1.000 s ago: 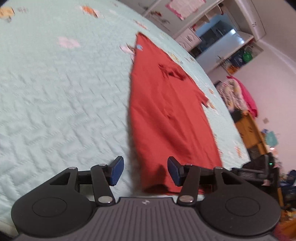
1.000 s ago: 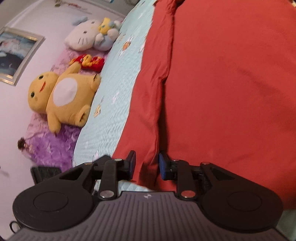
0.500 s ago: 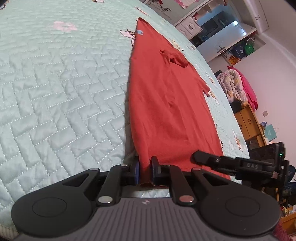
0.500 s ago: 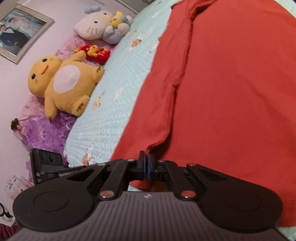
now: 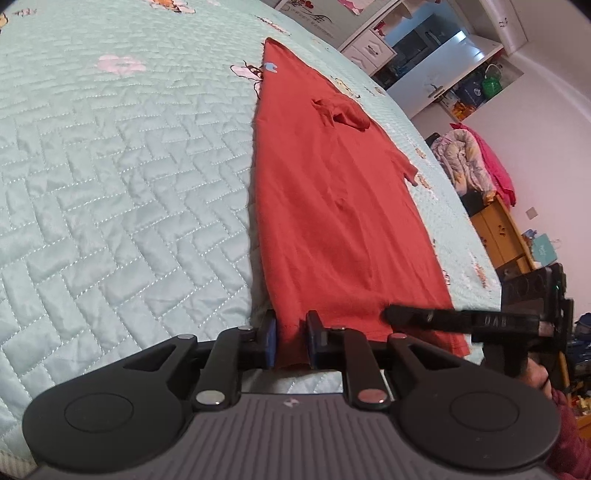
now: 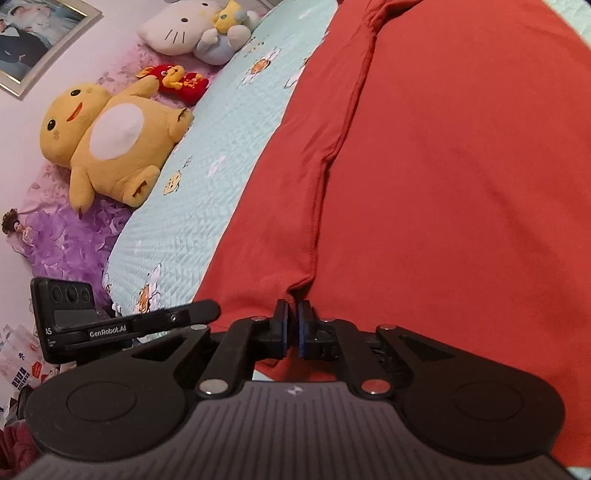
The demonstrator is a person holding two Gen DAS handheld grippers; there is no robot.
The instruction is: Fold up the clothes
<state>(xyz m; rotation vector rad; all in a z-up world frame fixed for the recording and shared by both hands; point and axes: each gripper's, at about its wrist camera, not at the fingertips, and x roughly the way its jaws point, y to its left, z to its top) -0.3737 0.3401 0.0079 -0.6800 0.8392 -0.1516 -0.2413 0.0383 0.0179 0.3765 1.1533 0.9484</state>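
A red shirt (image 5: 332, 206) lies flat and lengthwise on the pale green quilted bed (image 5: 110, 184), one sleeve folded onto its body. My left gripper (image 5: 291, 339) holds the near hem corner: cloth fills the gap between its blue pads while the jaws are opening slightly. My right gripper (image 6: 293, 328) pinches the shirt (image 6: 443, 184) where a folded edge ends, its jaws also opening a little with cloth between them. The right gripper (image 5: 461, 319) shows at the hem's other end in the left wrist view. In the right wrist view the left gripper (image 6: 129, 321) is at lower left.
A yellow plush (image 6: 110, 140), a white cat plush (image 6: 181, 29) and a small red toy (image 6: 177, 79) lie along the bed's (image 6: 207, 177) head. Beyond the bed stand a wooden drawer unit (image 5: 498, 236), a clothes pile (image 5: 472, 162) and white cabinets (image 5: 424, 48).
Both grippers went from open around the shirt's edge to pinching it, then the pads eased apart a little. The left gripper's pads now sit on the hem corner.
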